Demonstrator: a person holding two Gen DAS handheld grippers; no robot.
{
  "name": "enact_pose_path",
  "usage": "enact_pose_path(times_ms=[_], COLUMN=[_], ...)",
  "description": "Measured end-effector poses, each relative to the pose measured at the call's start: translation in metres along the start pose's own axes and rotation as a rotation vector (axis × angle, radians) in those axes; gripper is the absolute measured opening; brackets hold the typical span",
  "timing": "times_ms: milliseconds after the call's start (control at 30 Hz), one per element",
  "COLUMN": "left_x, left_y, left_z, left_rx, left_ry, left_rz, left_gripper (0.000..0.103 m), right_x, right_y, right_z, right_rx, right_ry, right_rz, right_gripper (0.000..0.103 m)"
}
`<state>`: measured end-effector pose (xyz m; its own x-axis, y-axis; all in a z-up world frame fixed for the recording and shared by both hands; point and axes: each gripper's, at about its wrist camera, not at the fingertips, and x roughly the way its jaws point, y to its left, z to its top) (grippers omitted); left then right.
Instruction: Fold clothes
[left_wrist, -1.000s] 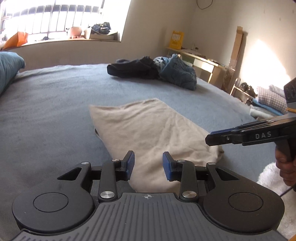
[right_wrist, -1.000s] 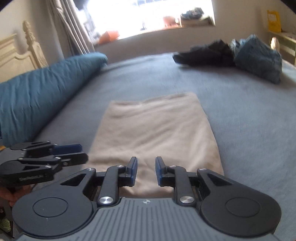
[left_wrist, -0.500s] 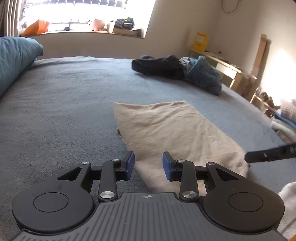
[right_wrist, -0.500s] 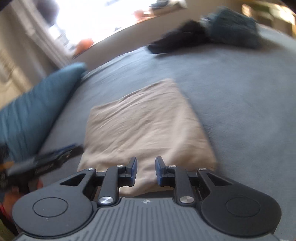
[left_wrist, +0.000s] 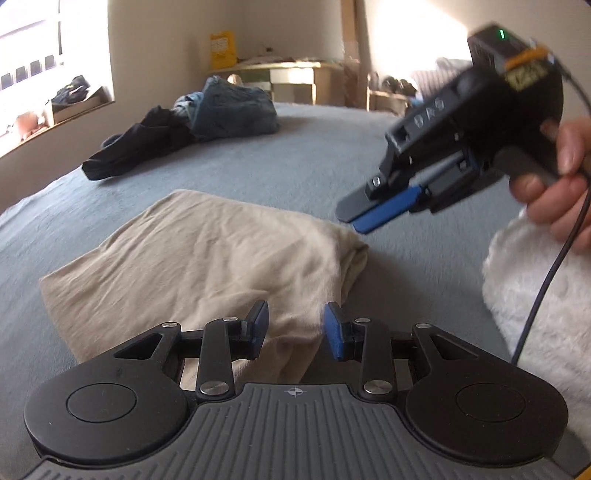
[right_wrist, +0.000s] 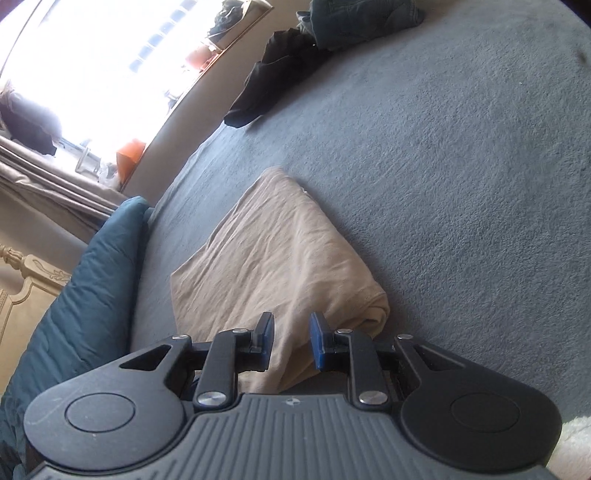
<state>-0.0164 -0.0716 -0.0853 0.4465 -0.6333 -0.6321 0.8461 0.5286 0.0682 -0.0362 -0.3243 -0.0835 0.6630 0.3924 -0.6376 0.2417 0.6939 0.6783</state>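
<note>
On the grey bed (left_wrist: 332, 162), a beige garment (left_wrist: 207, 266) is lying as a flat, narrow rectangle, its long edges already turned in and one rounded fold showing at the near right corner. Judgement: first folds are done; a crosswise fold to make a compact bundle is probably what is remaining for this piece.

Left hand-held gripper (left_wrist: 295, 330) is hovering over the near end of the garment, jaws partly apart, nothing between the blue pads; cloth is showing through the gap but is not being pinched. Right hand-held gripper (right_wrist: 291, 341) is sitting over the near right corner, jaws likewise partly apart and gripping nothing. In the left wrist view it is hanging in the air just above that corner, carried by a person's hand (left_wrist: 557, 173), slightly blurred.

At the far end of the bed, a dark garment (left_wrist: 140, 144) and a blue denim garment (left_wrist: 232, 107) are lying heaped together, well apart from the beige one, both unfolded. Judgement: most of the task is still waiting; one piece partway, two untouched.

A teal pillow (right_wrist: 85, 295) is lying along the bed's left side.
</note>
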Motion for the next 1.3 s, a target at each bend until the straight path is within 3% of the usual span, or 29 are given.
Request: enact_pose_path(times_ms=[100, 300, 600, 933, 1300], left_x=[0.005, 0.006, 0.008, 0.006, 0.007], left_y=[-0.004, -0.005, -0.011, -0.002, 0.004], left_z=[-0.001, -0.001, -0.001, 0.003, 0.006], left_rx=[0.057, 0.067, 0.098, 0.014, -0.025], left_ry=[0.016, 0.017, 0.017, 0.0, -0.011], left_rz=[0.026, 0.048, 0.066, 0.024, 0.0], left_gripper=[0.033, 0.033, 0.034, 0.034, 0.035], right_x=[0.003, 0.024, 0.047, 0.034, 0.06], right_y=[-0.004, -0.012, -0.013, -0.031, -0.038], right_z=[-0.002, -0.003, -0.001, 0.007, 0.001], right_rx=[0.044, 0.187, 0.312, 0.426, 0.502], right_ry=[0.035, 0.13, 0.232, 0.173, 0.228], right_rz=[0.045, 0.14, 0.137, 0.074, 0.137], right_gripper=[0.023, 0.023, 0.026, 0.041, 0.043])
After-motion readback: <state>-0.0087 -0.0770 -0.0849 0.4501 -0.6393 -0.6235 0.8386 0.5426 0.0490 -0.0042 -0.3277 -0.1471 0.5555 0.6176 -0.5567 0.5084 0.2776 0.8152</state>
